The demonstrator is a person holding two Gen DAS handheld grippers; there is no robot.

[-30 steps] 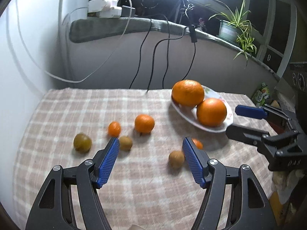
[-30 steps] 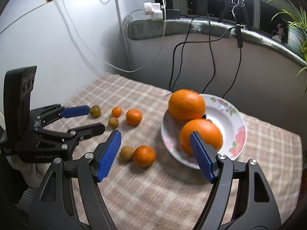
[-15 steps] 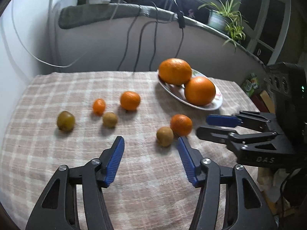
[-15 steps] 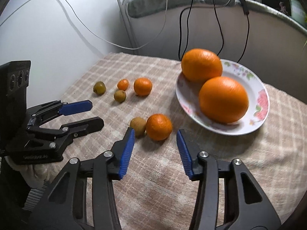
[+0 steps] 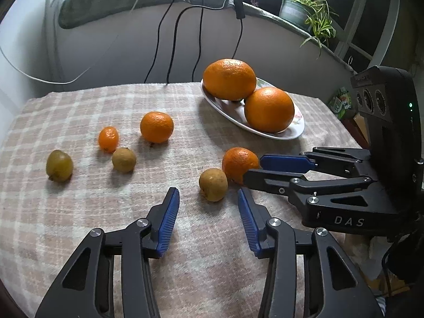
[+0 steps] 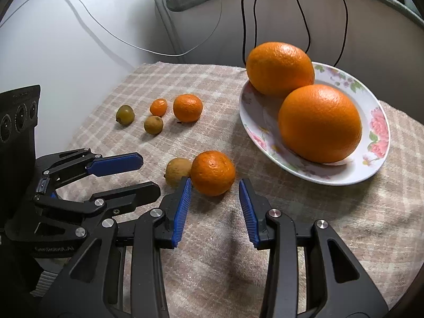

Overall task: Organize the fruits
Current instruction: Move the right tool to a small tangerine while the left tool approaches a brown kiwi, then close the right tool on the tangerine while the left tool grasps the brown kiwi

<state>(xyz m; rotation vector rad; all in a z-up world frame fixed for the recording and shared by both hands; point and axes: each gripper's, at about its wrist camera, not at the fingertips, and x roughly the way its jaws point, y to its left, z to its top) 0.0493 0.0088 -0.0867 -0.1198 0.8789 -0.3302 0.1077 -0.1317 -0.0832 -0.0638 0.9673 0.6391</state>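
Two big oranges (image 6: pixel 319 123) lie on a flowered white plate (image 6: pixel 376 143); the plate also shows in the left wrist view (image 5: pixel 298 128). A mandarin (image 6: pixel 212 172) and a brown kiwi (image 6: pixel 177 171) lie side by side on the checked cloth. My right gripper (image 6: pixel 214 185) is open, its tips just short of the mandarin. My left gripper (image 5: pixel 208 194) is open, just short of the kiwi (image 5: pixel 213 184). Further left lie a mandarin (image 5: pixel 157 127), a small mandarin (image 5: pixel 108 139), a kiwi (image 5: pixel 124 159) and a greenish kiwi (image 5: pixel 59 165).
The checked cloth (image 5: pixel 79 212) covers a small table against a white wall (image 6: pixel 66 39). Black cables (image 5: pixel 175 39) hang down behind it. A potted plant (image 5: pixel 304 10) stands on the ledge at the back right.
Both grippers have moved closer to the near mandarin and kiwi. The right gripper's tips now nearly flank the mandarin. The fruits have not moved.
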